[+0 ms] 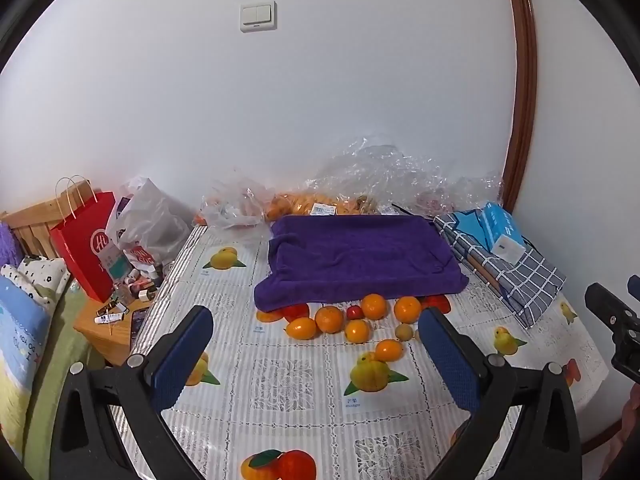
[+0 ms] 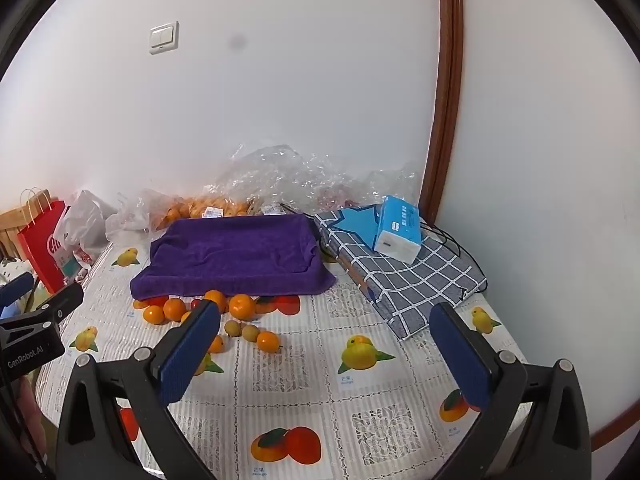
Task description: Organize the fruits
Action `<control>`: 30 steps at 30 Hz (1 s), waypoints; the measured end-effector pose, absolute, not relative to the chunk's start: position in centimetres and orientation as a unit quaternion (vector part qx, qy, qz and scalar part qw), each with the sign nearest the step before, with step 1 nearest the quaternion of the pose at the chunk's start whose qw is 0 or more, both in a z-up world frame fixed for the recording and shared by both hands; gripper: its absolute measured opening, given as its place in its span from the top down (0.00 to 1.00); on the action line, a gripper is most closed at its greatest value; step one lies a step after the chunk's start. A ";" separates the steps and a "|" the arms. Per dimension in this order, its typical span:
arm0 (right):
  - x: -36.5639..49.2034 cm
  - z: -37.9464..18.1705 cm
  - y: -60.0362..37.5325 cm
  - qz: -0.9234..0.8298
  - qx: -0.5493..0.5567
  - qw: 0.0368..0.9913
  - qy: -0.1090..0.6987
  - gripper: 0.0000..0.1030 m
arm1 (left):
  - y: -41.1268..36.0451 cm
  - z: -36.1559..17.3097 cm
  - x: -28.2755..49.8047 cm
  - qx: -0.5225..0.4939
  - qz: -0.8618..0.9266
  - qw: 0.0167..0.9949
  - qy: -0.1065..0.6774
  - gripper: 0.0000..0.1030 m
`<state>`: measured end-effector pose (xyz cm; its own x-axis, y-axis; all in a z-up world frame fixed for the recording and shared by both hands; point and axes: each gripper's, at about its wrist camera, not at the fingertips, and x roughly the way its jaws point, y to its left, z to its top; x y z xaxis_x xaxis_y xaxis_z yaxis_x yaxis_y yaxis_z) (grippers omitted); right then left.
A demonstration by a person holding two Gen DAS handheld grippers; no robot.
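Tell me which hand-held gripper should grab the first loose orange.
Probably left. The open left hand-held gripper faces the round orange fruits almost head-on; from the open right hand-held gripper they lie off to the left.

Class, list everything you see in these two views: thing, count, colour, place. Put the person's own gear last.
oranges: several, orange, loose before the towel
small red fruit: one, among them
brownish fruits: two, near the oranges
towel: one, purple, table's far side
tissue pack: one, blue, on checked cloth
plastic bags: clear, against wall
paper bag: one, red, left
left hand-held gripper: open, empty
right hand-held gripper: open, empty
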<state>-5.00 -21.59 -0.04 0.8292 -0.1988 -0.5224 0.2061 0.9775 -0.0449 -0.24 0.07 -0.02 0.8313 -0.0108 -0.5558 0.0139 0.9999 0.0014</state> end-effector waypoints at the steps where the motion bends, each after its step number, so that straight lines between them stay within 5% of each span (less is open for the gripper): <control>1: -5.0 0.1 -21.8 -0.104 0.008 0.957 0.272 0.00 | 0.1 0.0 -0.3 0.001 -0.007 0.957 0.290 0.00; 30: -5.2 0.3 -20.8 -0.081 0.005 0.960 0.266 0.00 | 0.8 0.8 -0.4 -0.003 0.002 0.959 0.284 0.00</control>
